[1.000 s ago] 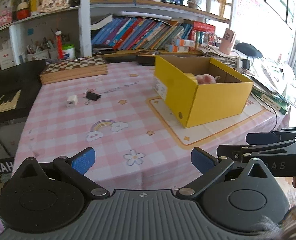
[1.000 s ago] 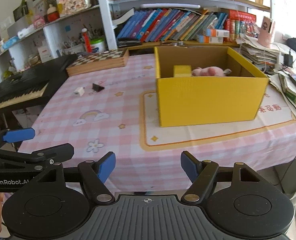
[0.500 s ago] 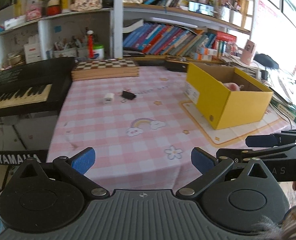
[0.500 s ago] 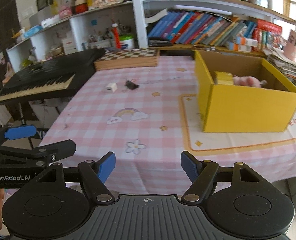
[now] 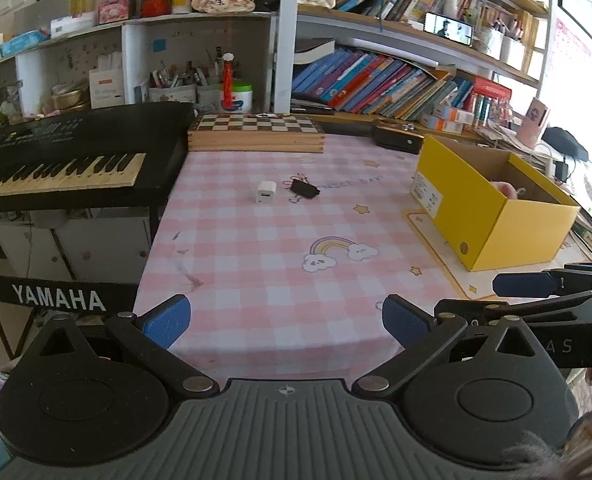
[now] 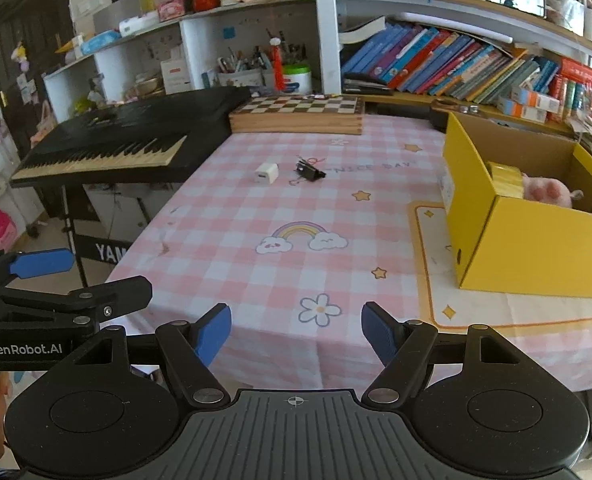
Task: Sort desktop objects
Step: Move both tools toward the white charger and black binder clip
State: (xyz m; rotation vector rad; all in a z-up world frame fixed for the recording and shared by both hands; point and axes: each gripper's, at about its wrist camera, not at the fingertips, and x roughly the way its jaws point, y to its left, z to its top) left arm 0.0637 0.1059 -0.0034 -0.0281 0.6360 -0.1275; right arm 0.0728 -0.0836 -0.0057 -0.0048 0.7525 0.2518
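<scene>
A white charger cube [image 5: 265, 192] [image 6: 266, 173] and a black binder clip [image 5: 304, 189] [image 6: 309, 171] lie side by side on the pink checked tablecloth [image 5: 264, 264], far from both grippers. A yellow box [image 5: 492, 204] [image 6: 524, 220] stands at the right; it holds a pink plush toy [image 6: 546, 194] and a small yellow box [image 6: 506, 180]. My left gripper [image 5: 286, 318] is open and empty at the table's near edge. My right gripper [image 6: 296, 330] is open and empty, beside it on the right.
A black Yamaha keyboard [image 5: 64, 160] stands left of the table. A wooden chessboard [image 5: 256, 132] lies at the table's back edge, with a dark box [image 5: 396, 140] to its right. Bookshelves [image 5: 396, 88] fill the back wall. Papers pile up at far right.
Both grippers have swung left and drawn back from the table. The yellow box has shifted right in view and the keyboard has come in. Jaws stay open.
</scene>
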